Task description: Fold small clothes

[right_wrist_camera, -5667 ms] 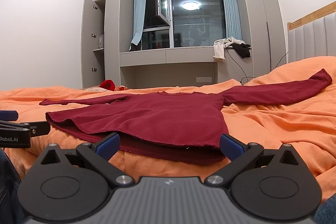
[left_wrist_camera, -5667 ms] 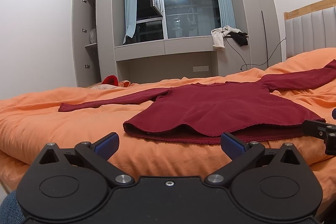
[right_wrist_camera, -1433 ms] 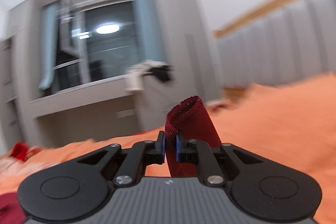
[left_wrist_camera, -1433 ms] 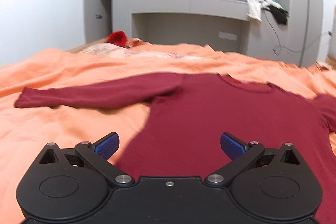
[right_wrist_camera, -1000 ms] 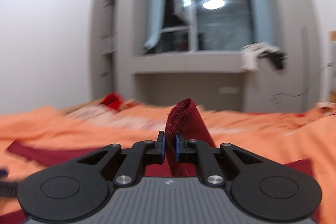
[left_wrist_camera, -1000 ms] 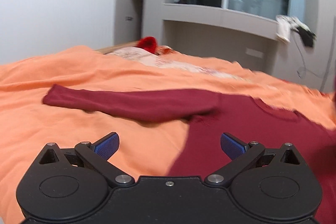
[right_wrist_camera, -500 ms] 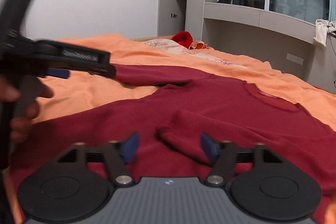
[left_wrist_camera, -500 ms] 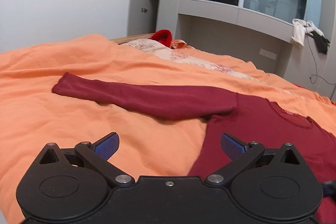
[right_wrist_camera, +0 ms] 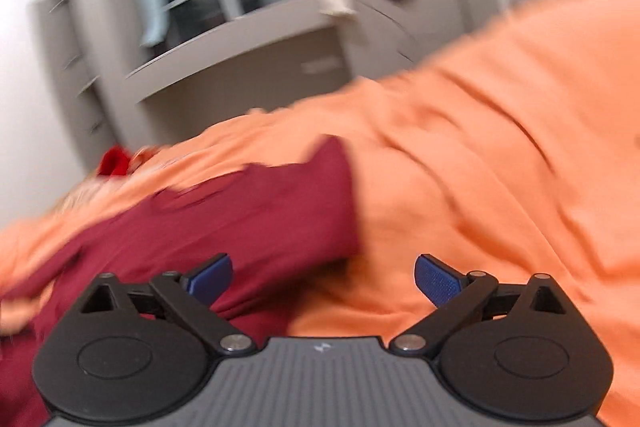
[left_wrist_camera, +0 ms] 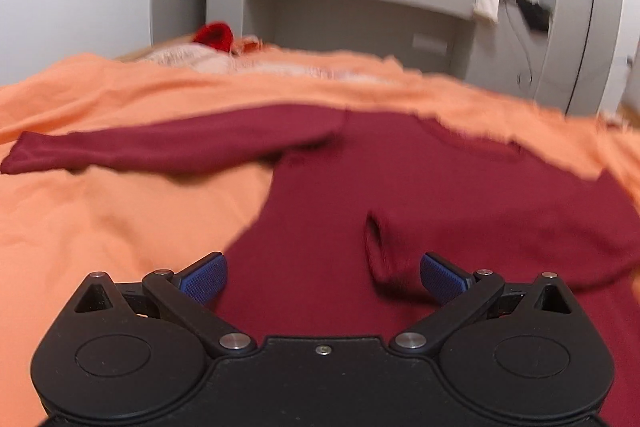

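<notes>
Orange bedspread [left_wrist_camera: 100,219] across the whole bed, a soft, wide surface suited to laying a garment flat.

Maroon top [left_wrist_camera: 460,187] spread on it, neckline toward 12 o'clock in the left wrist view. 1 sleeve [left_wrist_camera: 168,147] stretched out flat toward 9 o'clock, not yet folded. Other sleeve [left_wrist_camera: 500,239] laid across the body from 3 o'clock, cuff [left_wrist_camera: 378,255] at centre, probably the 1st fold of the task.

Left gripper [left_wrist_camera: 323,275] low over the body of the top, blue pads wide apart, nothing between them but the cloth lying beneath; likely placed to go for the flat sleeve next.

Right gripper [right_wrist_camera: 323,277] over the top's edge at the bedspread, view blurred; jaws just opened wide, nothing between them.
</notes>
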Demonstrator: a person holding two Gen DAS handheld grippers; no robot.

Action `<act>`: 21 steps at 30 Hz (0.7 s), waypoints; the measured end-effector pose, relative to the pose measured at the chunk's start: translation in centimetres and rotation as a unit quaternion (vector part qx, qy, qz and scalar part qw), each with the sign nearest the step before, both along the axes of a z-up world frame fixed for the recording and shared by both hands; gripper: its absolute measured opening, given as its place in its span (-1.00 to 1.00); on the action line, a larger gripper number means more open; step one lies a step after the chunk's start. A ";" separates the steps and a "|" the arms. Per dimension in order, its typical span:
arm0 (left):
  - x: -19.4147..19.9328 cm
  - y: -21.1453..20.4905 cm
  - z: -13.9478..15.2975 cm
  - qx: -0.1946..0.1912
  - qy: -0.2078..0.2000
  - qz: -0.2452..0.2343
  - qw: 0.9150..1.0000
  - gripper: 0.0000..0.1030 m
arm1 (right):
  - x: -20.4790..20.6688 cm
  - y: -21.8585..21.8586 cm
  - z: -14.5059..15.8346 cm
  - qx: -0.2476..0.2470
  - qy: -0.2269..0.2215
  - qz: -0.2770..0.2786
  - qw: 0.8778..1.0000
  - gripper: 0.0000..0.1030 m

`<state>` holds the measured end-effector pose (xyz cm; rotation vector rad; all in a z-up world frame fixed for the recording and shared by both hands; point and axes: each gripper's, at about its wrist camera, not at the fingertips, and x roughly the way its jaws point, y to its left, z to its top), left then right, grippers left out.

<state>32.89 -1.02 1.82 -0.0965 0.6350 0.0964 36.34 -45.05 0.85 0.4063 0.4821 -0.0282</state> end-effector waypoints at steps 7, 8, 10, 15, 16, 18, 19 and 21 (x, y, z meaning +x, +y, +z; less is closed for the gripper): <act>0.6 -0.9 -1.9 0.036 0.038 0.006 0.999 0.99 | 1.0 -3.6 -1.4 0.068 -0.015 -0.029 0.997 0.07; 0.6 -1.0 -2.0 0.041 0.038 0.006 0.998 0.99 | 1.2 -3.5 -1.4 0.062 -0.011 -0.024 0.998 -0.18; 0.6 -1.1 -2.1 0.044 0.040 0.006 0.998 0.99 | 1.9 -3.3 -2.1 0.034 0.004 -0.015 0.999 -0.63; 0.6 -0.2 -1.5 0.019 0.042 -0.002 0.999 0.99 | 2.0 -2.5 -1.9 0.032 0.015 -0.009 0.999 -0.68; 0.6 0.1 -1.2 0.007 0.040 -0.003 0.999 0.99 | 1.7 -2.5 -1.6 0.030 0.012 -0.008 0.999 -0.63; 0.3 1.1 -0.7 -0.020 0.033 -0.003 0.999 0.99 | 0.9 -2.4 -1.0 0.027 0.007 -0.010 1.000 -0.53; 0.0 1.6 -0.4 -0.037 0.027 -0.001 0.999 0.99 | 0.4 -2.2 -0.7 0.022 0.004 -0.009 1.000 -0.52; -0.4 2.8 0.3 -0.065 0.014 0.012 0.998 0.99 | -0.5 -1.8 0.0 0.012 -0.002 -0.001 1.000 -0.47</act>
